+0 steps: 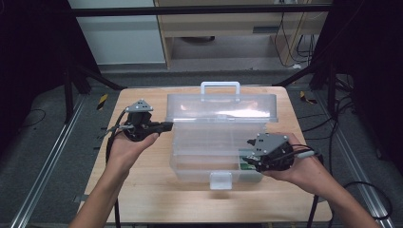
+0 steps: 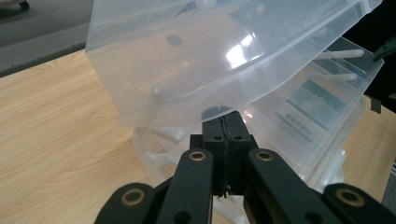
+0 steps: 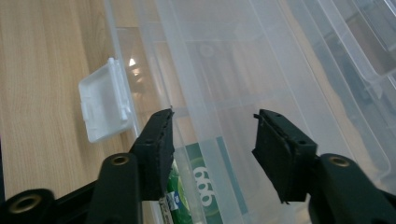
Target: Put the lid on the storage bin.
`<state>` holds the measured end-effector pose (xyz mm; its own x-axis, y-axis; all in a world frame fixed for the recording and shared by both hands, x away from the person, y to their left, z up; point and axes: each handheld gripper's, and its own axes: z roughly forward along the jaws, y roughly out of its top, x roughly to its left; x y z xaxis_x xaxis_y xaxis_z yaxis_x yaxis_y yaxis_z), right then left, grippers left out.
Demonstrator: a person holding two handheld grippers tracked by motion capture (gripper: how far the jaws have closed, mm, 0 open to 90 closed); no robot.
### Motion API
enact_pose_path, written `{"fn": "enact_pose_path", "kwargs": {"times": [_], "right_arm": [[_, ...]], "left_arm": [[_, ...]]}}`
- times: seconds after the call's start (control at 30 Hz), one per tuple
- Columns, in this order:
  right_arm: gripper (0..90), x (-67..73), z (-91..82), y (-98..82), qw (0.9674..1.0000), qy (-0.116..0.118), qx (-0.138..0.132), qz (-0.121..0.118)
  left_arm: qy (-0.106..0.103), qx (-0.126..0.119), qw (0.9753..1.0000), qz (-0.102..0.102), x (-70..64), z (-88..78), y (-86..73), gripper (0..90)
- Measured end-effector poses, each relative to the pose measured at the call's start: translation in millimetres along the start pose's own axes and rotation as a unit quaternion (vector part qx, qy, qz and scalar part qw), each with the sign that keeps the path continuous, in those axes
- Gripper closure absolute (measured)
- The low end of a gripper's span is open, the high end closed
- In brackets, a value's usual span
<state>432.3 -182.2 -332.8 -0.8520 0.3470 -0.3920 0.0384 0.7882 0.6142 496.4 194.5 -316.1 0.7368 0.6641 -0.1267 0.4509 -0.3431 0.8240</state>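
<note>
**Green packet lies directly under my right tongs, inside the open box**

The green packet rests in the front right corner of the clear plastic box, flat on the box floor and printed face up. Its long axis, as far as the right gripper view shows it, runs away from me along the line of the tongs. It lies just below and between the jaws of my right tongs, slightly toward the left jaw, with a clear wall or tray edge crossing over it. The pads do not touch it.

The box sits at the centre of the worktop, long side across, white latch facing me. Its lid stands raised at the rear.

Right tongs: jaws roughly half open, holding nothing. My right hand is well nearer the packet than the left, and is held level, pointing inward over the front right rim.

Left tongs: jaws fully closed, tips at the left end of the lid near its hinge edge. Judged from this, they brace the lid open; whether they pinch its edge I cannot tell. My left hand is held level, pointing right.
</note>
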Motion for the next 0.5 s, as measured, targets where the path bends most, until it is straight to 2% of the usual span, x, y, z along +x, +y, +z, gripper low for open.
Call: {"fn": "enact_pose_path", "kwargs": {"times": [0.07, 0.13, 0.5], "right_arm": [[39.6, 0.0, -1.2, -2.8, 0.9997, -0.004, -0.002, 0.022], [39.2, -0.9, -2.9, -6.1, 0.9993, -0.006, -0.005, 0.037], [30.8, 2.2, -17.1, -20.8, 0.9967, -0.023, -0.012, 0.076]], "left_arm": [[-0.002, -0.001, 1.0000, 0.003, -0.4, -0.1, -3.0, 89.7], [-0.006, -0.002, 1.0000, -0.001, -0.7, -0.3, -6.6, 89.7], [-0.010, 0.001, 0.9999, 0.001, -5.3, 0.7, -19.6, 89.7]]}}
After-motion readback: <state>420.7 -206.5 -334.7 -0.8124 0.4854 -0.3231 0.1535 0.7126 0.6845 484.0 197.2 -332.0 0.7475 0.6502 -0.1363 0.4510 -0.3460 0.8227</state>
